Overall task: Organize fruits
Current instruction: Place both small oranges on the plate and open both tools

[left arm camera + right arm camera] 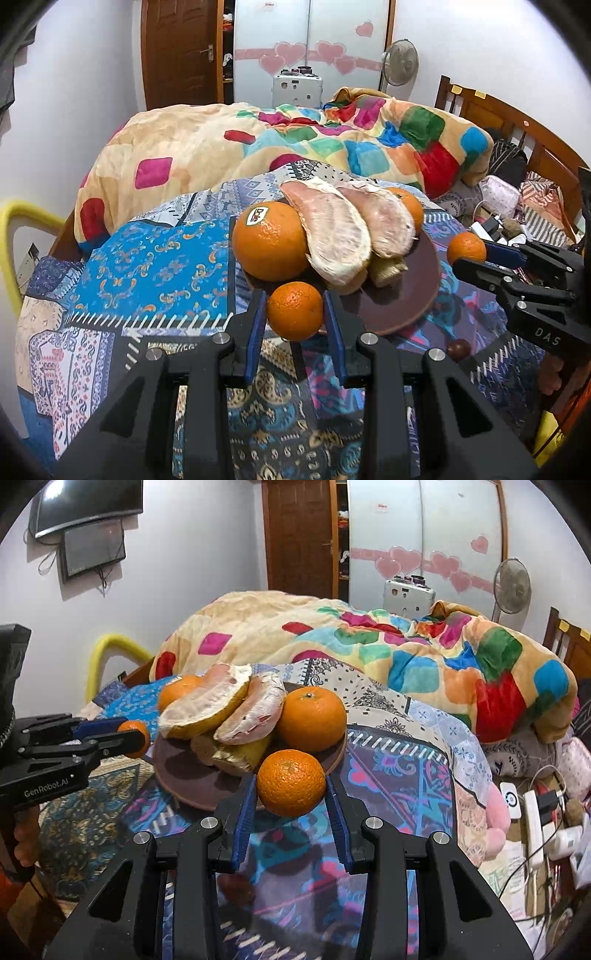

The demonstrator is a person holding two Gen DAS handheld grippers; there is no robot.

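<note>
Orange, pebbly-skinned mandarin pinched in the left gripper beside the brown plate, a second mandarin pinched in the right gripper, while pale, pithy pomelo wedges lean lengthwise across the plate, possibly over a banana.

Each pair of black tongs, left and right, has blue pads around an orange mandarin. Beyond them sits a brown plate with pale pink pomelo segments (yellowish rind), on a blue-and-purple patterned bedspread.
</note>
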